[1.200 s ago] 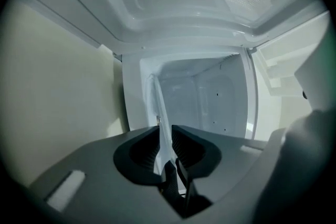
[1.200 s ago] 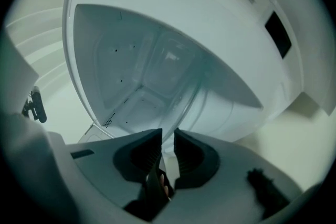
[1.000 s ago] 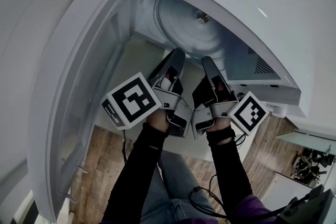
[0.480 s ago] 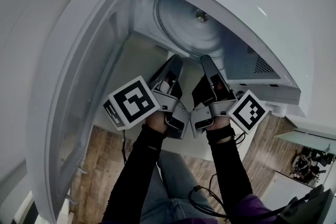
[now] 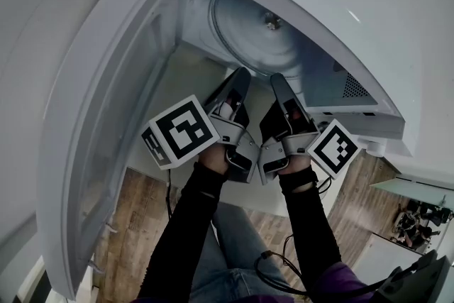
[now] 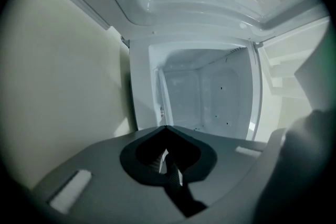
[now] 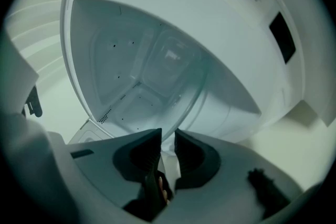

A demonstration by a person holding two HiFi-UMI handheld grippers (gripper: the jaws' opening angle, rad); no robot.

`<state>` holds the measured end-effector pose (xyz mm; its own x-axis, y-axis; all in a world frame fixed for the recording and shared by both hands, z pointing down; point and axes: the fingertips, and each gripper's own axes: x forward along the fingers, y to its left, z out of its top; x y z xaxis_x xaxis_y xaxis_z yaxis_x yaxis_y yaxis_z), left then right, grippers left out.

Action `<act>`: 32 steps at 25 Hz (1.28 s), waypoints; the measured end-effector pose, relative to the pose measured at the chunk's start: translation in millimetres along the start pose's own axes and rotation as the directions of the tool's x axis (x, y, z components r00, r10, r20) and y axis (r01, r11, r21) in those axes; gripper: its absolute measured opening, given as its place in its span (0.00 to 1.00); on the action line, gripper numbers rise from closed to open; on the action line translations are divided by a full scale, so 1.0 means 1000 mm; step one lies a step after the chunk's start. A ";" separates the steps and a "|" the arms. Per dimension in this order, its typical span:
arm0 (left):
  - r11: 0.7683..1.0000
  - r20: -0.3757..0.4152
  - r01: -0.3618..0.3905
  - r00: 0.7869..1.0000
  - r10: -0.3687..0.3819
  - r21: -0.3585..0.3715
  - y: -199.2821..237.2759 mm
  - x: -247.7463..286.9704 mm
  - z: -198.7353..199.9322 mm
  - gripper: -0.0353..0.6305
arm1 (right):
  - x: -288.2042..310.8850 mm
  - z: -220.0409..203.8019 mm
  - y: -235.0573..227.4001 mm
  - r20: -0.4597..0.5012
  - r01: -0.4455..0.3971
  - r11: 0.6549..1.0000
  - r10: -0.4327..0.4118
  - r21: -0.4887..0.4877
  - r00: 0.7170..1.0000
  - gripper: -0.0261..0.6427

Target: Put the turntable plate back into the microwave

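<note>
Two tools at the open microwave [image 5: 333,81]: right tool [image 7: 167,145] clamps turntable plate [image 7: 157,50] by its 6 o'clock rim, plate tilted, half inside; left tool [image 6: 166,131] closed, empty. Insertion step, probably; next: push in, lay flat.

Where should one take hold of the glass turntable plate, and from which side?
Grip its near rim, coming from the open front of the microwave. The turntable plate is thin, round and has no handle, and only that edge faces the person. The right claw pinches it there.
</note>
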<state>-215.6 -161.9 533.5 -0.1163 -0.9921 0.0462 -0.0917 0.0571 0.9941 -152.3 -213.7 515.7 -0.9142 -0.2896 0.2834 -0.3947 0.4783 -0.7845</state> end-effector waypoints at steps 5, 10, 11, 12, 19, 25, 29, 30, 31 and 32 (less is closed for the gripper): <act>1.000 0.010 -0.010 1.000 0.010 -0.002 0.003 -0.006 0.001 0.06 | 0.001 -0.002 0.003 -0.025 -0.004 0.999 0.003 -0.047 1.000 0.16; 1.000 0.017 -0.017 1.000 0.017 0.000 0.004 -0.012 0.002 0.06 | -0.002 -0.005 0.002 -0.045 0.012 0.997 -0.015 -0.078 0.999 0.16; 1.000 0.018 -0.018 1.000 0.018 0.001 0.004 -0.013 0.002 0.06 | -0.003 -0.006 0.002 -0.048 0.013 0.997 -0.017 -0.077 0.999 0.17; 1.000 0.020 -0.020 1.000 0.020 0.002 0.004 -0.014 0.001 0.06 | -0.004 -0.007 0.002 -0.051 0.014 0.997 -0.018 -0.074 0.999 0.17; 0.999 0.024 -0.032 0.999 0.031 0.021 -0.004 -0.025 0.000 0.06 | -0.016 -0.006 0.013 -0.043 -0.006 0.998 0.004 -0.063 0.999 0.17; 0.997 0.014 -0.036 0.999 0.035 0.062 -0.029 -0.043 -0.014 0.06 | -0.041 -0.011 0.049 -0.057 -0.054 0.991 0.047 -0.125 0.997 0.17; 0.980 0.023 -0.049 0.999 0.045 0.193 -0.055 -0.067 -0.035 0.06 | -0.070 -0.015 0.078 -0.063 -0.089 0.953 0.074 -0.288 0.995 0.17; 0.972 0.028 -0.055 0.998 0.049 0.228 -0.063 -0.075 -0.041 0.06 | -0.079 -0.012 0.086 -0.049 -0.096 0.943 0.085 -0.319 0.995 0.15; 0.963 0.032 -0.055 0.998 0.049 0.265 -0.073 -0.082 -0.049 0.06 | -0.090 -0.008 0.095 -0.034 -0.102 0.933 0.096 -0.346 0.995 0.13; 0.949 0.036 -0.053 0.998 0.044 0.310 -0.086 -0.089 -0.057 0.06 | -0.101 -0.005 0.104 -0.021 -0.107 0.922 0.107 -0.372 0.994 0.11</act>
<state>-141.4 -84.4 449.8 -0.1562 -0.9839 0.0865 -0.3871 0.1415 0.9111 -101.0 -130.5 408.0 -0.9528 -0.2194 0.2099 -0.3005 0.7805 -0.5483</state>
